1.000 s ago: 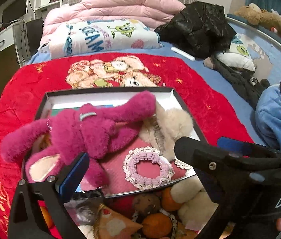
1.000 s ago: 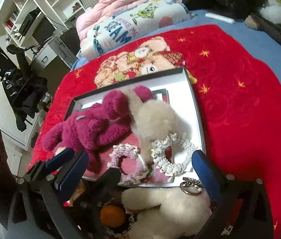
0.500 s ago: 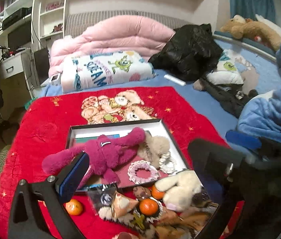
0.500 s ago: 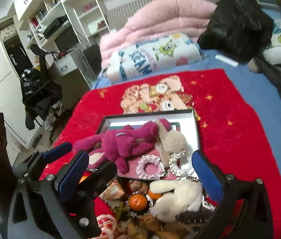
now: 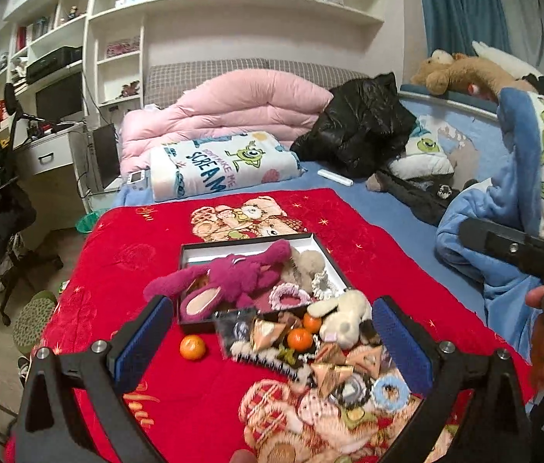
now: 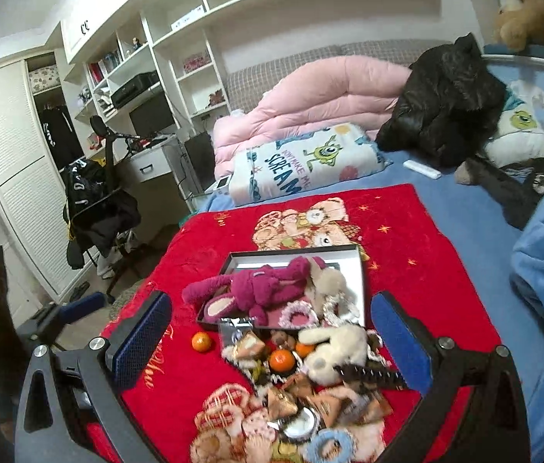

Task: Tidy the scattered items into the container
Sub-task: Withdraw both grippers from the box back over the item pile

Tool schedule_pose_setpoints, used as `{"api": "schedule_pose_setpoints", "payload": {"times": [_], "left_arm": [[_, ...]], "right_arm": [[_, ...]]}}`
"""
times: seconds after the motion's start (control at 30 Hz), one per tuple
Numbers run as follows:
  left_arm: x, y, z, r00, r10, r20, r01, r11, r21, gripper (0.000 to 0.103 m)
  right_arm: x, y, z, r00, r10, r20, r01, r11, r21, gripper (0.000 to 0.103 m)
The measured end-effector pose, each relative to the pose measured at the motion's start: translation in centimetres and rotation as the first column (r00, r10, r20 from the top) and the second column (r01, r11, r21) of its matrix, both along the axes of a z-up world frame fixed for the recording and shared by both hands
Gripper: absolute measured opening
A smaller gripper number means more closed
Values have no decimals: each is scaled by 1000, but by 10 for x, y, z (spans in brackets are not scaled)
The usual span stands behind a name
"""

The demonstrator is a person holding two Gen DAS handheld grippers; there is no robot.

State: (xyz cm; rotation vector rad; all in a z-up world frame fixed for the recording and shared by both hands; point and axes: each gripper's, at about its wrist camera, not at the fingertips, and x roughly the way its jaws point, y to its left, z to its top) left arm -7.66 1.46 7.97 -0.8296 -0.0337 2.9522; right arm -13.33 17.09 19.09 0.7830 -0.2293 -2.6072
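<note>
A shallow black-rimmed box lies on the red blanket. It holds a magenta plush bear, a beige pom-pom and a pink scrunchie. In front of it lies a pile: a cream plush bunny, oranges, snack packets and a blue scrunchie. One orange lies apart at the left. My left gripper and right gripper are both open and empty, high above the pile.
A folded pink duvet, a Monsters blanket roll and a black jacket lie at the bed's far end. A blue blanket is at the right. A desk and chair stand left of the bed.
Both grippers have pulled back and up from the box, so the whole bed and pile now show. Both stayed open and empty.
</note>
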Motion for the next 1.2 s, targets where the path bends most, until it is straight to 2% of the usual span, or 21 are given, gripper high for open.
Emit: {"api": "schedule_pose_setpoints", "payload": {"times": [0.17, 0.3, 0.53, 0.73, 1.0, 1.07, 1.2], "left_arm": [[18, -7, -30, 1000, -18, -15, 19, 998, 65, 103], [11, -1, -43, 999, -30, 18, 29, 998, 55, 103], [-17, 20, -45, 997, -62, 39, 62, 998, -16, 103], [-45, 34, -45, 996, -68, 59, 66, 997, 40, 103], [-69, 56, -98, 985, -72, 154, 69, 997, 27, 103], [-72, 60, -108, 982, -74, 174, 72, 997, 16, 103], [-74, 61, -127, 979, -52, 199, 50, 999, 17, 103]], "right_arm": [[37, 17, -21, 1000, -9, -29, 8, 999, -38, 103], [44, 17, -30, 999, -6, -42, 5, 1000, -18, 103], [28, 20, -49, 1000, -3, -6, 2, 999, -49, 103], [13, 28, -58, 1000, -22, 21, 23, 1000, -21, 103], [-14, 54, -71, 997, -37, 65, 35, 999, 31, 103], [-16, 56, -73, 998, -27, 52, 25, 999, 35, 103], [-17, 60, -98, 995, -29, 95, 23, 998, 55, 103]]}}
